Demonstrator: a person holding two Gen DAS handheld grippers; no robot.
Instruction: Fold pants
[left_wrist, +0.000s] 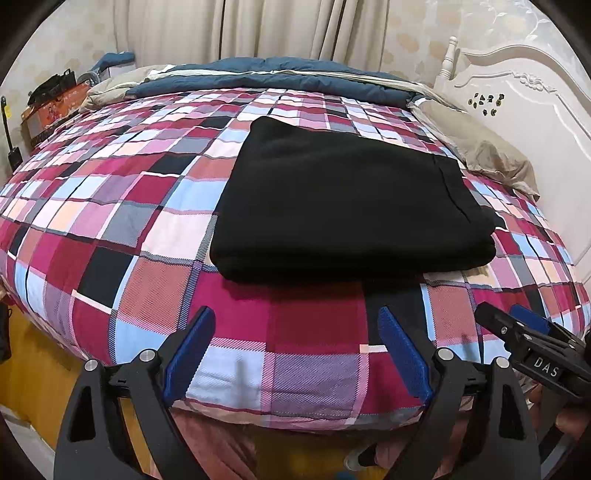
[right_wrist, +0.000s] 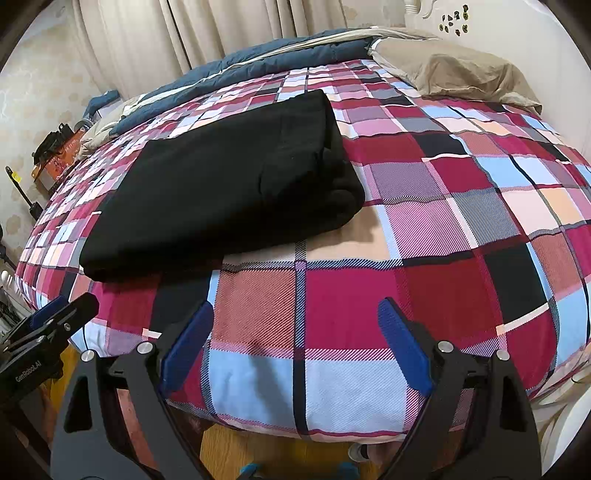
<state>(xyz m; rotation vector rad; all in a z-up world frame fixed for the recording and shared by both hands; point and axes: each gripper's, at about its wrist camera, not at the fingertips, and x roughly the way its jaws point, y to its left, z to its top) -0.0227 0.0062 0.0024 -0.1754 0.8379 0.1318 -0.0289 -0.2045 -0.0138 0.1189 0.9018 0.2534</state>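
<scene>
The black pants (left_wrist: 343, 199) lie folded into a thick rectangle on the plaid bedspread (left_wrist: 110, 229). They also show in the right wrist view (right_wrist: 229, 184), up and to the left. My left gripper (left_wrist: 297, 317) is open and empty, held over the bed's near edge just short of the pants. My right gripper (right_wrist: 295, 312) is open and empty, to the right of the pants. Each gripper appears at the edge of the other's view: the right one in the left wrist view (left_wrist: 517, 325), the left one in the right wrist view (right_wrist: 62, 310).
A blue duvet (left_wrist: 266, 79) is bunched along the far side. A beige pillow (left_wrist: 476, 147) lies by the white headboard (left_wrist: 528, 110). A cluttered box (left_wrist: 48, 107) stands at the far left. Wooden floor (left_wrist: 33, 365) shows below the bed edge.
</scene>
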